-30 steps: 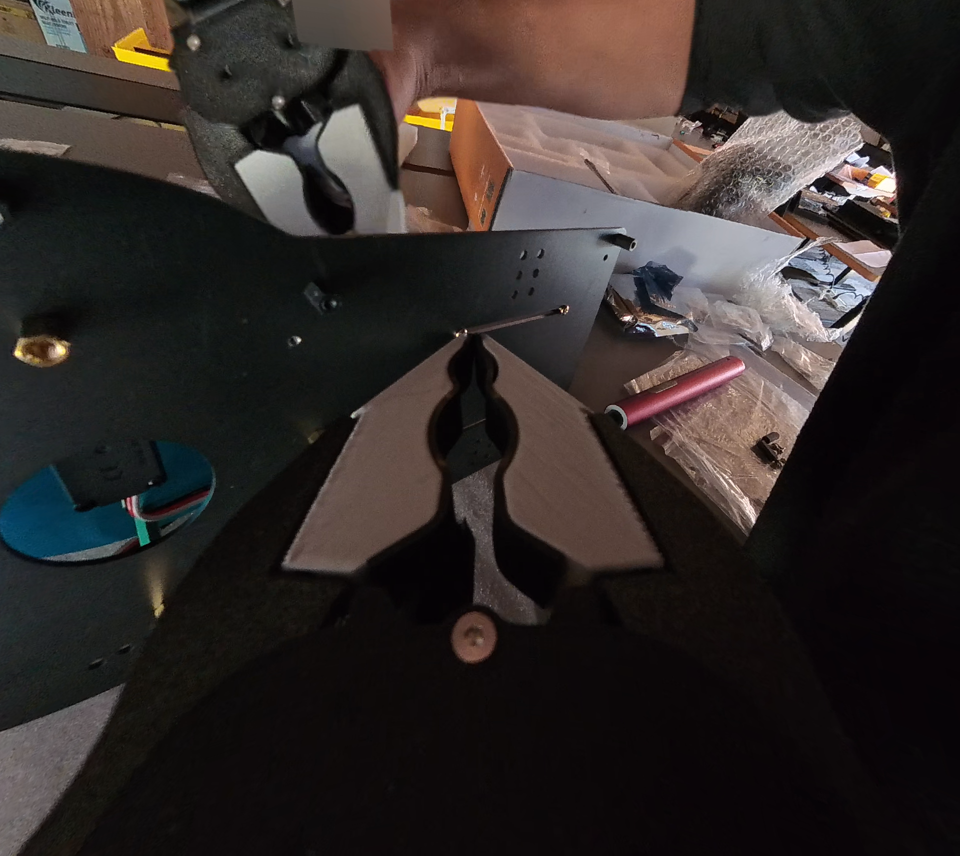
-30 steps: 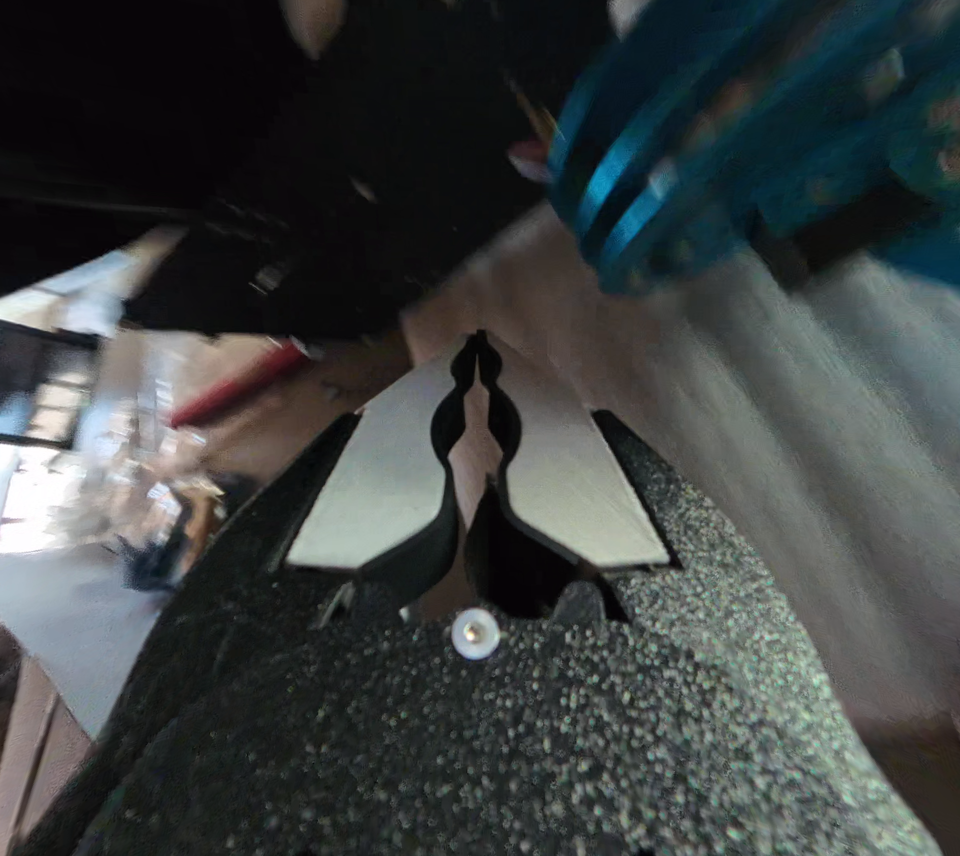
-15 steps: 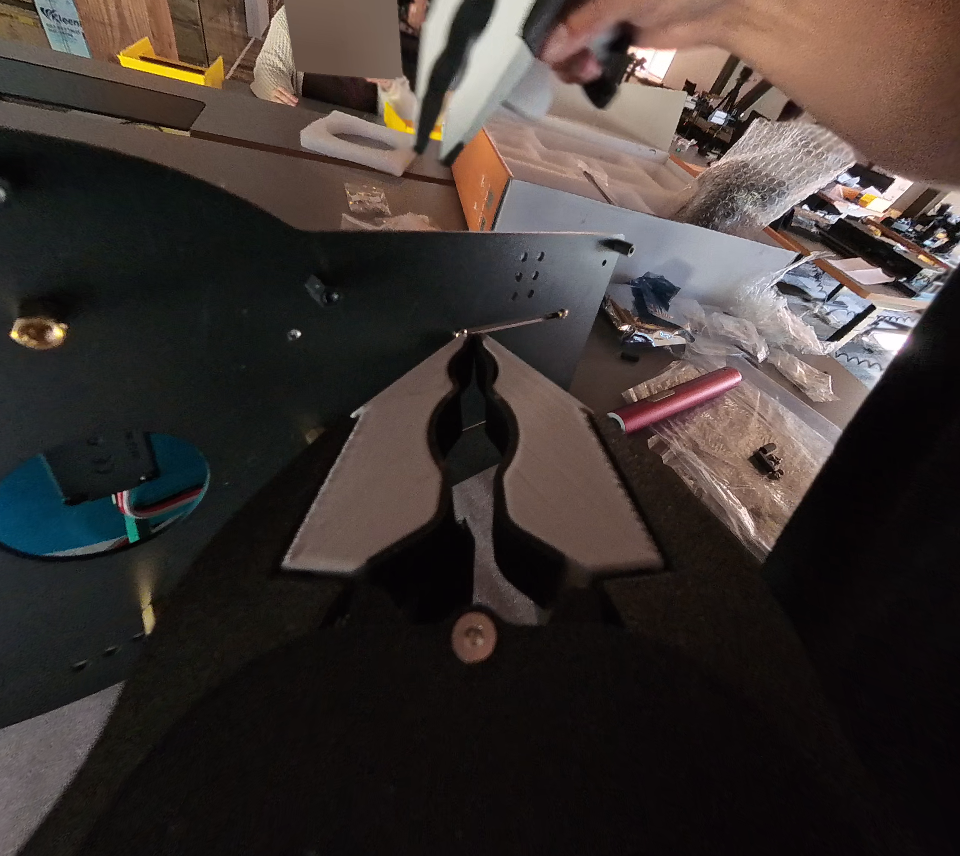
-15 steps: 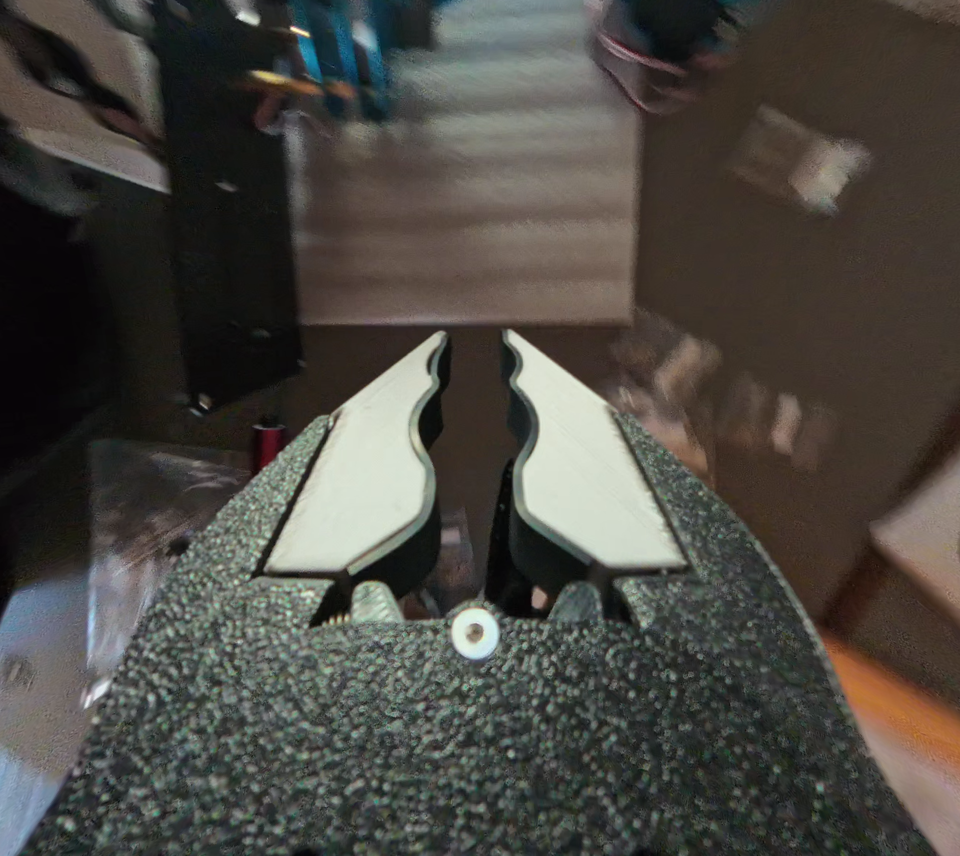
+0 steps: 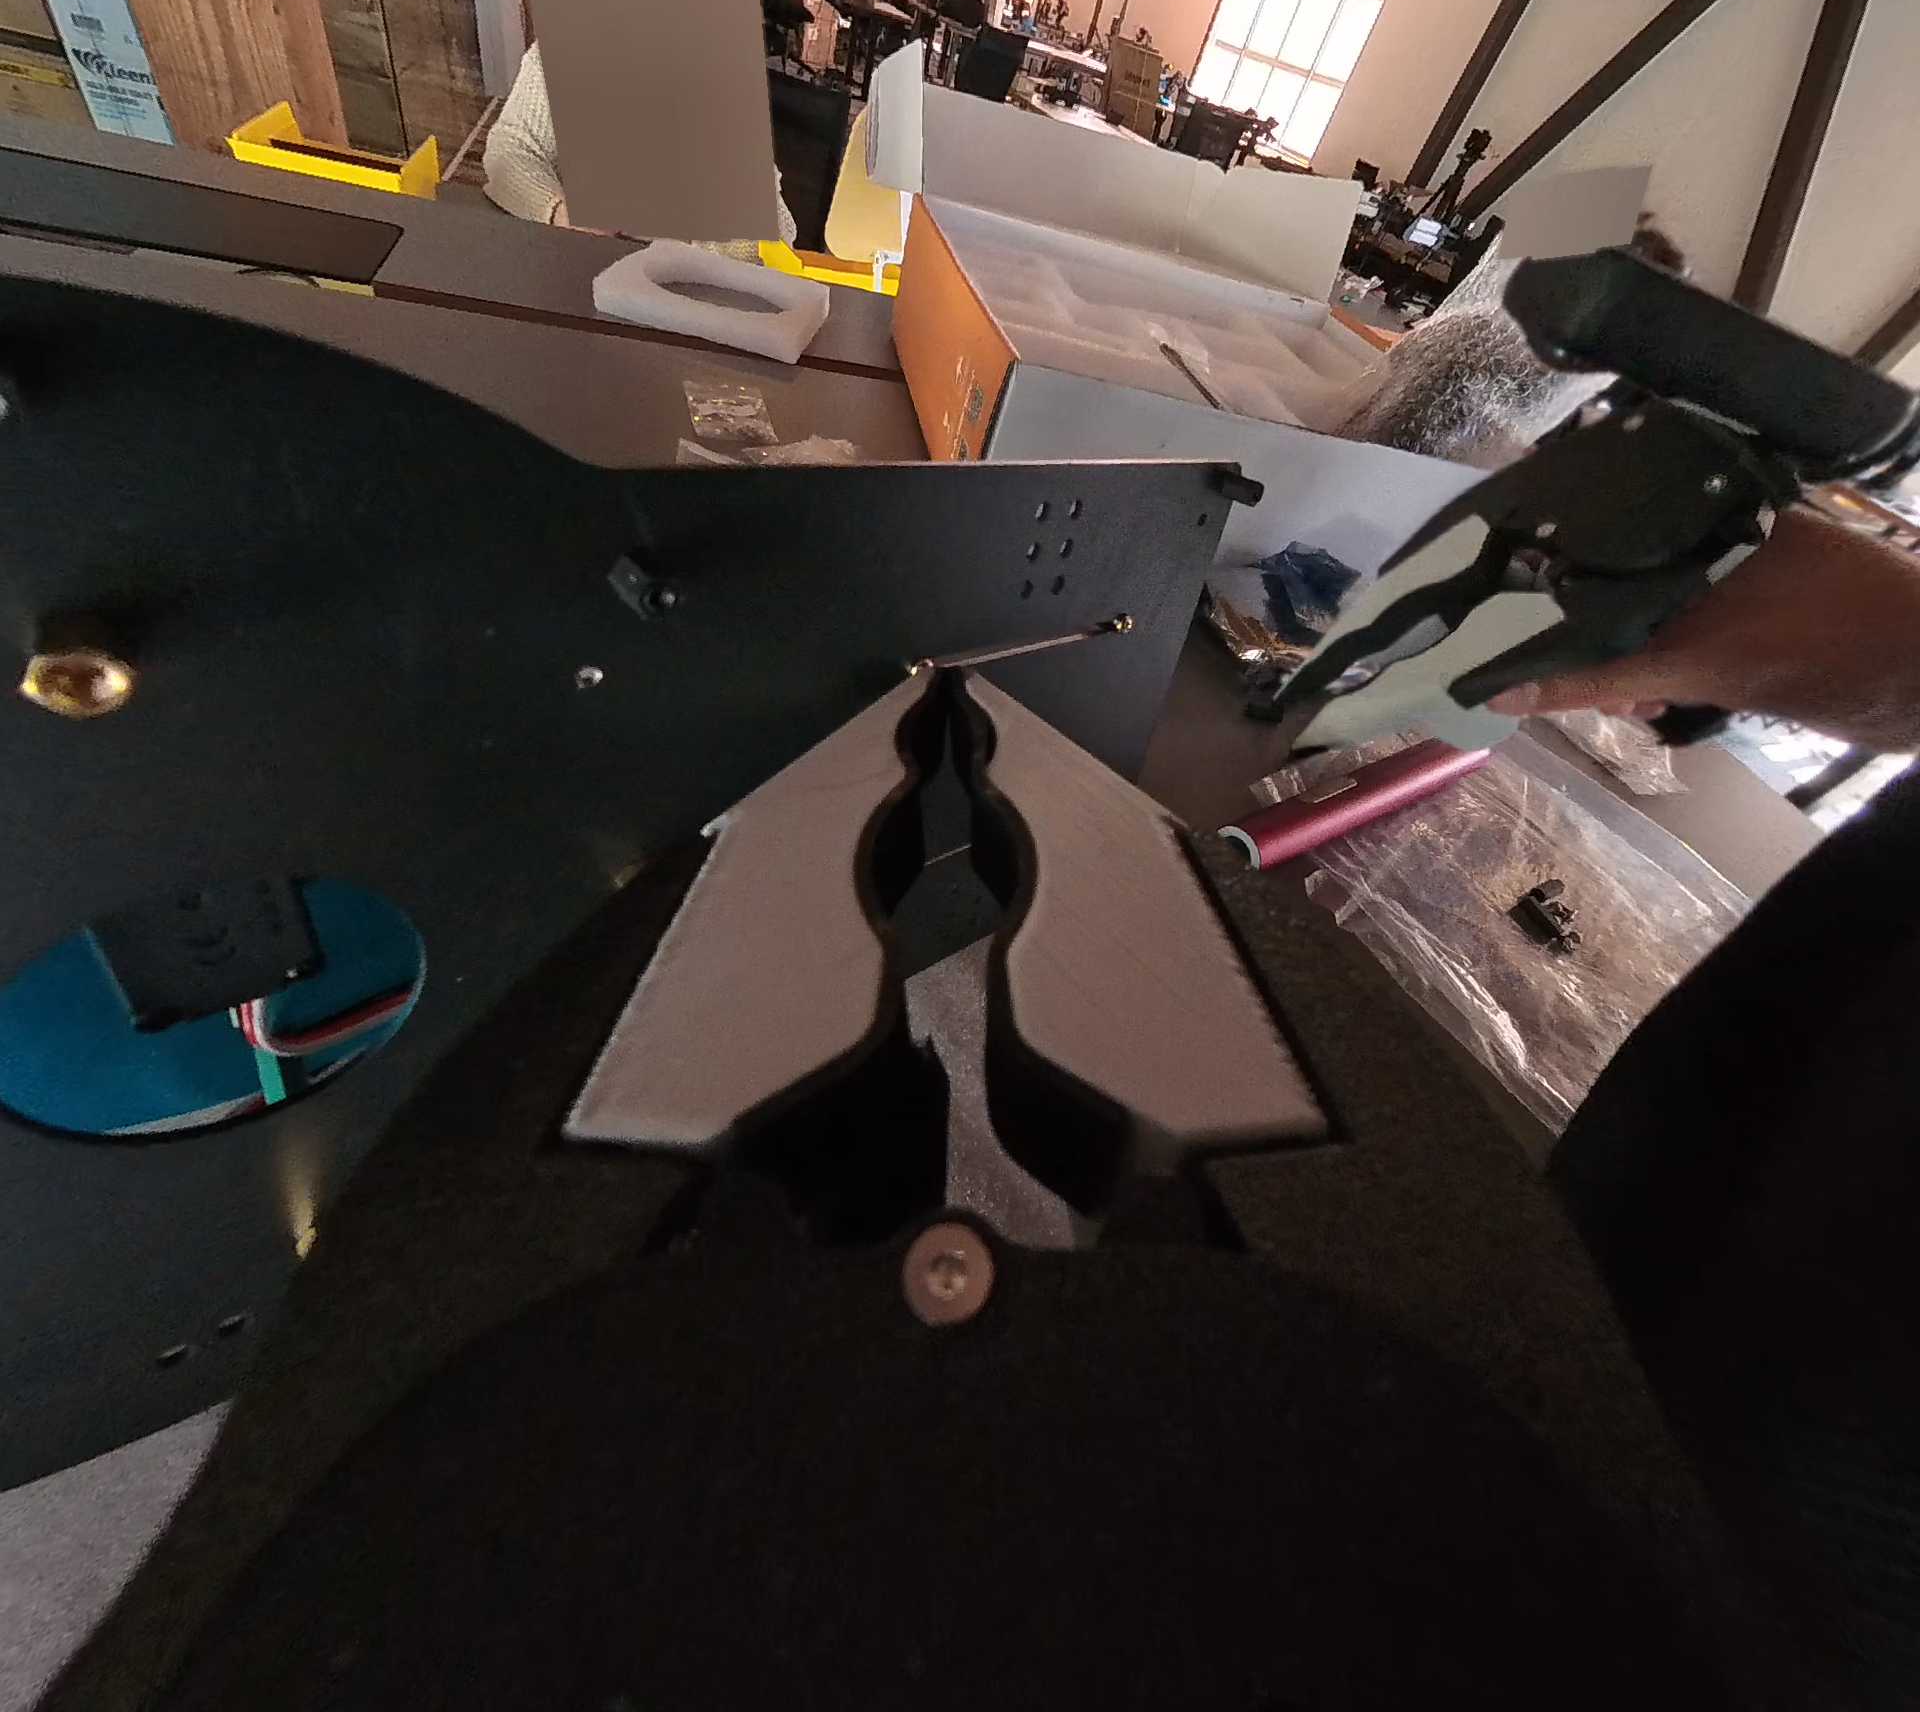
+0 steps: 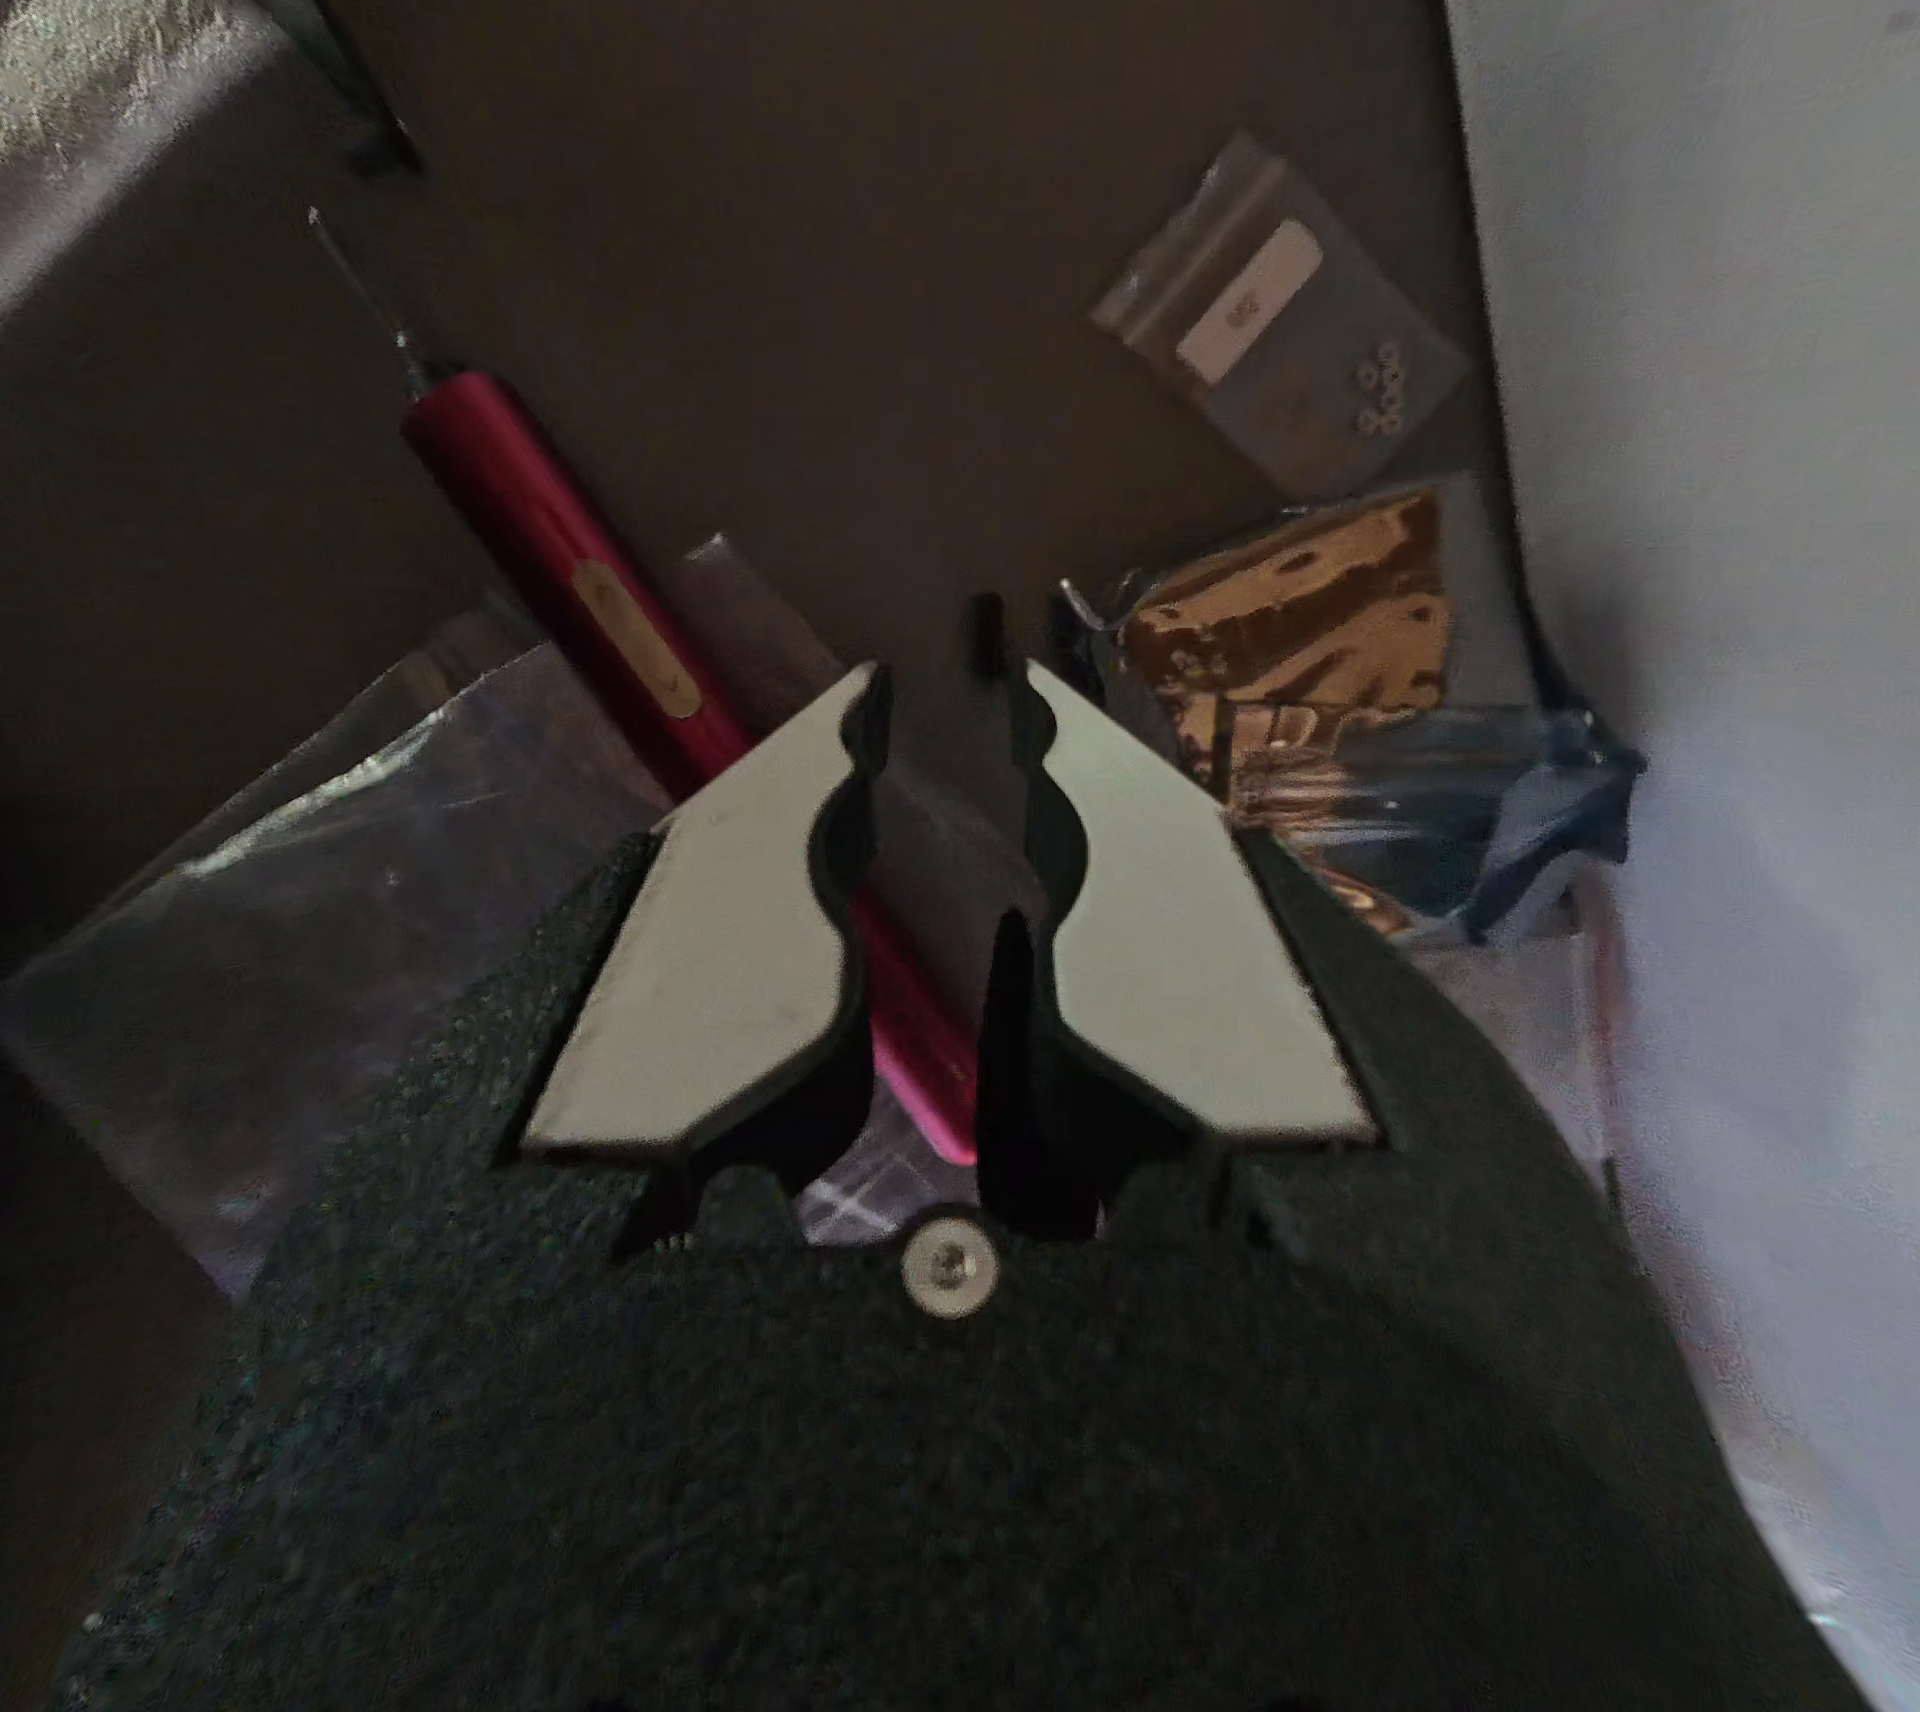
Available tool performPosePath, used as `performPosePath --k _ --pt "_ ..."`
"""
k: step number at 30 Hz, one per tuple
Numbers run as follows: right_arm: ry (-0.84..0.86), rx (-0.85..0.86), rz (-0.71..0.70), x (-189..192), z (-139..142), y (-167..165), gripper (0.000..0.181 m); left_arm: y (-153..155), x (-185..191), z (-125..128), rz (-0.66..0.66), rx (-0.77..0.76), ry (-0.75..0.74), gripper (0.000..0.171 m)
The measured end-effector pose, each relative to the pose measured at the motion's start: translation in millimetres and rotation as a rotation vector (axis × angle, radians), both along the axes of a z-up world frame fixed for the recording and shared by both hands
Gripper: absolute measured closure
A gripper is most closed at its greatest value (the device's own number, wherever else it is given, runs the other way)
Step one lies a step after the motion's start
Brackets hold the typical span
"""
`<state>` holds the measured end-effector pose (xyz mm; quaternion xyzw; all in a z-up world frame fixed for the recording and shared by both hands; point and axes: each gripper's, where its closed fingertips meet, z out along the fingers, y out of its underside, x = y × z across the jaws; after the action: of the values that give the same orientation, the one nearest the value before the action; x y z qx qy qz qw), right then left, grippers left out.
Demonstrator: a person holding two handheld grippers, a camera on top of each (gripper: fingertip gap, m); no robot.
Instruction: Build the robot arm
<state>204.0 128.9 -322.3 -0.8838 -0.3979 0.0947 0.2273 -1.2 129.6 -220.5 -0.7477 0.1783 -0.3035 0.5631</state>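
Observation:
My left gripper [image 5: 945, 675] is shut on the lower edge of a large black metal plate [image 5: 436, 623] and holds it tilted up. The plate has drilled holes, a brass standoff [image 5: 73, 680], a thin rod [image 5: 1018, 646] just past my fingertips, and a blue disc [image 5: 94, 1070] with wires behind a cutout. My right gripper [image 6: 956, 675] is open and low over the table, above the rear of a red pen-shaped screwdriver [image 6: 623, 623]. A small black part [image 6: 982, 634] lies just ahead of its tips. It also shows in the left wrist view [image 5: 1288, 720], right of the plate, over the screwdriver [image 5: 1361, 805].
An open white box with an orange side [image 5: 945, 343] stands behind the plate; its wall [image 6: 1714, 519] is right of my right gripper. Clear plastic bags [image 5: 1507, 935], a small zip bag of washers [image 6: 1278, 312] and a gold foil bag [image 6: 1299, 654] lie around. White foam [image 5: 707, 301] sits farther back. The tips of one gripper are about 25 cm away from the tips of the other. The red pen-shaped screwdriver [image 6: 623, 623] lies around 5 cm away from my right fingertips.
My right gripper swung from above the plate's upper left across and down to the right, over the red screwdriver, and opened. My left gripper and the plate stayed put.

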Motion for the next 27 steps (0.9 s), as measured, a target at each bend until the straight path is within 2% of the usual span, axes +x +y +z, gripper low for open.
performPosePath --k 3,7,13,16,18,21,24,25,27 --pt "0.059 0.006 -0.06 2.1 -0.1 3.8 0.162 0.2 0.1 0.0 -0.001 0.0 0.004 0.171" --pt "0.14 0.01 -0.073 -1.0 1.0 9.1 0.167 0.3 0.1 0.2 -0.004 -0.01 0.001 0.171" --pt "0.075 0.049 0.079 -4.5 0.3 11.0 0.176 1.0 0.4 0.3 -0.002 -0.011 0.001 0.171" --pt "0.033 -0.007 0.16 -8.8 1.8 10.0 0.177 1.3 0.5 0.5 -0.001 -0.009 -0.006 0.171" --pt "0.105 0.019 0.279 -33.8 26.0 15.5 0.175 1.6 0.7 0.5 0.001 -0.007 -0.007 0.171" --pt "0.184 0.135 0.53 -77.1 87.0 43.0 0.175 1.6 0.6 0.7 -0.001 -0.011 -0.008 0.171" --pt "0.313 0.15 0.913 -127.3 146.8 49.9 0.172 1.6 0.5 0.8 -0.003 -0.015 -0.023 0.171" --pt "0.309 0.15 1.048 -139.1 154.4 51.5 0.176 1.5 0.5 0.8 -0.004 -0.018 -0.026 0.171" --pt "0.243 0.157 1.3 -158.9 149.5 57.5 0.176 1.2 0.3 0.7 -0.01 -0.019 -0.022 0.171"
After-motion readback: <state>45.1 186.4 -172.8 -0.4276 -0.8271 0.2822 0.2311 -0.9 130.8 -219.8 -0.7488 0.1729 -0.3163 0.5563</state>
